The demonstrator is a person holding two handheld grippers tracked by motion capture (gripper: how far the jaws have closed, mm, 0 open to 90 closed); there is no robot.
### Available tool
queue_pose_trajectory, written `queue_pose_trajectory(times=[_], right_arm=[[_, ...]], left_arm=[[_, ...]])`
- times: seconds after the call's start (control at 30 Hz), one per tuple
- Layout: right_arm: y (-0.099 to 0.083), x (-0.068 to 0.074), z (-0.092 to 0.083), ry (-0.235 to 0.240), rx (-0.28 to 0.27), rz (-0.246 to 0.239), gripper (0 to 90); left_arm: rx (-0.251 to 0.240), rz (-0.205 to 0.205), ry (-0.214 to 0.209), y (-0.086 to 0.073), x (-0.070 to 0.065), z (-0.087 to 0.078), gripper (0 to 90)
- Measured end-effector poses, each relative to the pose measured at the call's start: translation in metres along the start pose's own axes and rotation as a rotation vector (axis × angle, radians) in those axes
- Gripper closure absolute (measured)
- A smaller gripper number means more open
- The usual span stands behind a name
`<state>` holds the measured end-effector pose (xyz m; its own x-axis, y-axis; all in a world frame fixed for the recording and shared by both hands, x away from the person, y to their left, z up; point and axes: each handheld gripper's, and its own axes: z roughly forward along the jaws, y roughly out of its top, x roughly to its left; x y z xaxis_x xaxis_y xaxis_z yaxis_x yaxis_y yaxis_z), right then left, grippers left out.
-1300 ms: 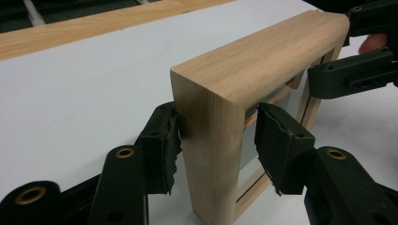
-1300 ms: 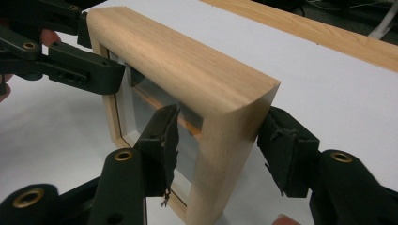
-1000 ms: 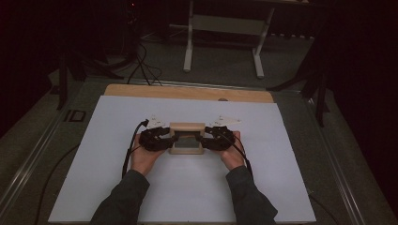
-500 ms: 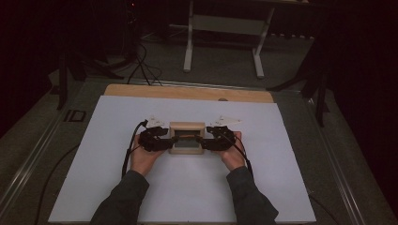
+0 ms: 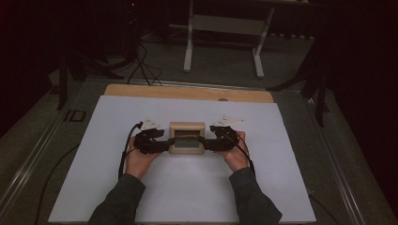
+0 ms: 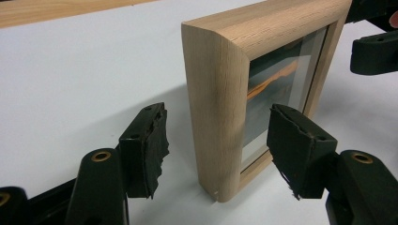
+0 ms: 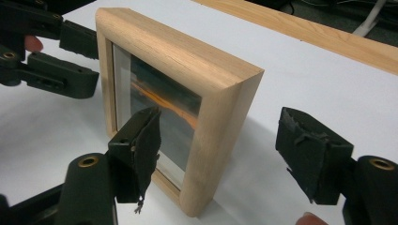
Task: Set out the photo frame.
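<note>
High view: I have the wooden picture frame [image 5: 187, 138] standing upright between my left gripper [image 5: 162, 146] and right gripper [image 5: 210, 144] on the white sheet [image 5: 187, 187]. Both sets of jaws have just been opening; each straddles a frame side, pads [image 6: 150, 145] clear of the wood.

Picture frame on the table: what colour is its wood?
Light, pale oak-like wood with visible grain on the picture frame; right gripper view shows it best.

The room is dim, the floor and far corners near black. Light falls on the white sheet [image 5: 187, 187], which glows pale without glare. From above everything looks soft and grainy. Close in, the wooden frame [image 6: 220, 93] is sharp, its glass faintly reflective, casting a gentle shadow.
</note>
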<state>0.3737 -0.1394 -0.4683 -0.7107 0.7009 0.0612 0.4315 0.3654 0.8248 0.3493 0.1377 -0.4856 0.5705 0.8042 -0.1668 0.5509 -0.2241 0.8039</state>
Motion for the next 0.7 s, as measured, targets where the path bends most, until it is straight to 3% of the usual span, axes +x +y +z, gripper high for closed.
queue_pose_trajectory(times=[0.7], right_arm=[[-0.007, -0.004, -0.019, -0.02, 0.016, -0.018, 29.6]], left_arm=[[-0.024, -0.011, 0.031, -0.003, 0.012, -0.035, 37.8]])
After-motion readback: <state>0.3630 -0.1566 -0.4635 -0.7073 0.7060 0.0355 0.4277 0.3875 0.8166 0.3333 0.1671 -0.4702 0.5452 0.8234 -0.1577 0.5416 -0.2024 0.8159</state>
